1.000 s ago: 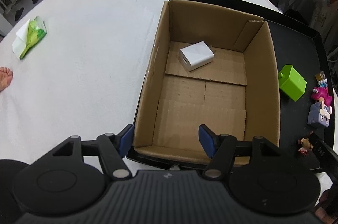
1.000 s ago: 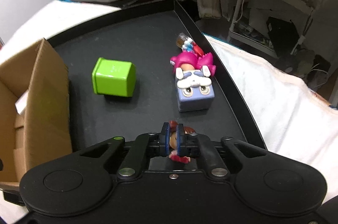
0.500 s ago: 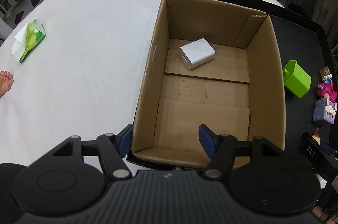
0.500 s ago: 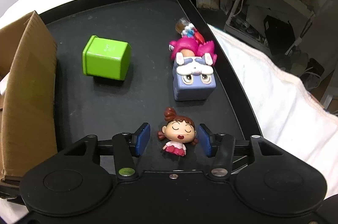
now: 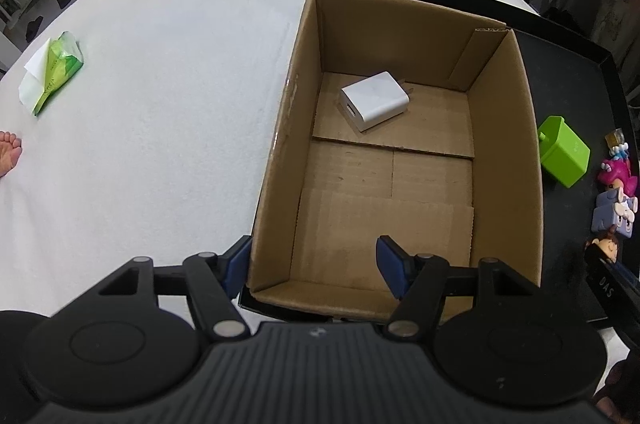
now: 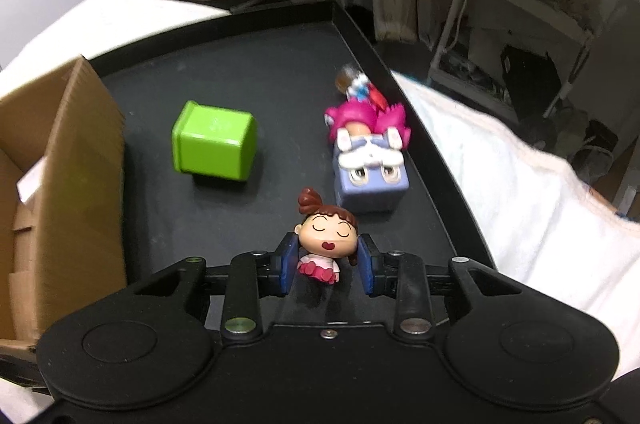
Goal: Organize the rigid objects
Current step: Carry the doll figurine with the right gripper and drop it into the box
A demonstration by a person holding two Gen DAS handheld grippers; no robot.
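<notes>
A green packet (image 5: pixel 54 71) is seen at the far left of the white-covered counter (image 5: pixel 168 71). The left tool (image 5: pixel 314 266) is held wide apart, straddling the near left wall of the cardboard box (image 5: pixel 276 159), in which a white charger (image 5: pixel 374 100) lies. On the black tray (image 6: pixel 280 63), the right tool (image 6: pixel 326 262) is closed against a small girl figurine (image 6: pixel 325 236), with a green cube (image 6: pixel 214 145) and a purple block toy (image 6: pixel 370 179) beyond.

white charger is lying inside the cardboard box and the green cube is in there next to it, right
Not quite. The white charger does lie inside the cardboard box, but the green cube is outside it, on the black tray beside the box wall. The left wrist view shows this.
</notes>
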